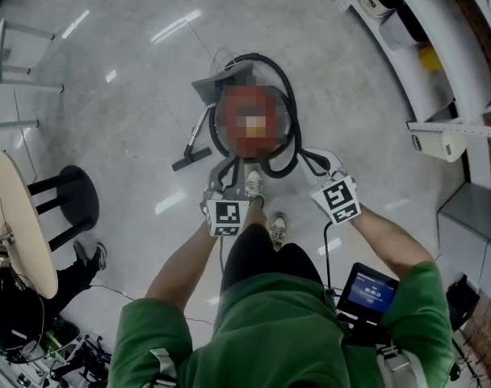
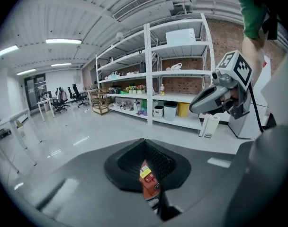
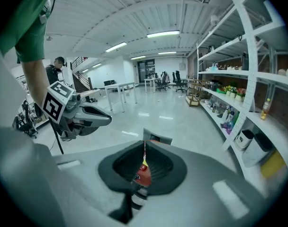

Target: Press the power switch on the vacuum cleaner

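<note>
Vacuum cleaner (image 1: pixel 253 124), a red canister ringed by a black hose (image 1: pixel 292 111), stands on the glossy floor at upper centre of the head view.

At that view's left edge are a round table (image 1: pixel 23 225) and a black stool (image 1: pixel 68 196). The floor nozzle (image 1: pixel 190 158) lies just left of the canister.

Left gripper (image 1: pixel 221 186) is held below the canister, near it but not touching. In its own view the jaws stand close together with only a narrow wedge between them and nothing gripped. Through that wedge a yellow label (image 2: pixel 145 172) on the red body shows. A small red part beneath it may be the switch, though the view is too poor to confirm.

A shoe (image 1: pixel 253 186) of the person sits between the two grippers.

Right gripper (image 1: pixel 320 168) is held at lower right of the canister, likewise clear of it. Its jaws are drawn nearly together, empty, with a thin slit showing the red body.

White shelving (image 1: pixel 439 47) fills the upper right corner. A lit screen (image 1: pixel 367 291) sits at lower right.
</note>
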The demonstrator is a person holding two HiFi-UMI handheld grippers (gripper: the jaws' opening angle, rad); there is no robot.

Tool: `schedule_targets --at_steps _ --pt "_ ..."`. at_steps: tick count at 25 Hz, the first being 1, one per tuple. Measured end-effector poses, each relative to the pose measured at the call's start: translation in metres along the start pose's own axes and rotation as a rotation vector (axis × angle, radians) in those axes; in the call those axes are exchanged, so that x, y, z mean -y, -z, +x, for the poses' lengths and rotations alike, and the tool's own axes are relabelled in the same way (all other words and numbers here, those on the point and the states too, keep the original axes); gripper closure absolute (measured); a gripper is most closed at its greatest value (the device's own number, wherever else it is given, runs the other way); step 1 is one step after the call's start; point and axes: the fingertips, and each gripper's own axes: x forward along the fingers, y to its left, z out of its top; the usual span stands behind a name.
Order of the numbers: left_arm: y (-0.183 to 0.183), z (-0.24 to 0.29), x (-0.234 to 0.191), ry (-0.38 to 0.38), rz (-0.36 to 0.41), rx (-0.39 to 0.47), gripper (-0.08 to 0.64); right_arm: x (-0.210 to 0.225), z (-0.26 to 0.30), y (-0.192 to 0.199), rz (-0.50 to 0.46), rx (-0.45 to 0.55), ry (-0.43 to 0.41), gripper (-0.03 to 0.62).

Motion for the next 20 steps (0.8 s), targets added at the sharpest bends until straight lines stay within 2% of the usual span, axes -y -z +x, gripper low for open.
schedule_targets --at_steps 6,16,20 --pt "-0.044 -0.078 0.016 -0.060 -0.035 0.123 0.552 -0.009 -0.091 -0.012 0.037 0.099 0.057 0.586" --pt "-0.091 -0.188 0.044 -0.126 -0.016 0.294 0.554 -0.042 -0.212 -0.023 0.027 0.277 0.157 0.586" --pt "-0.101 -0.218 0.059 -0.160 0.007 0.344 0.554 -0.068 -0.242 -0.023 0.069 0.362 0.178 0.586"
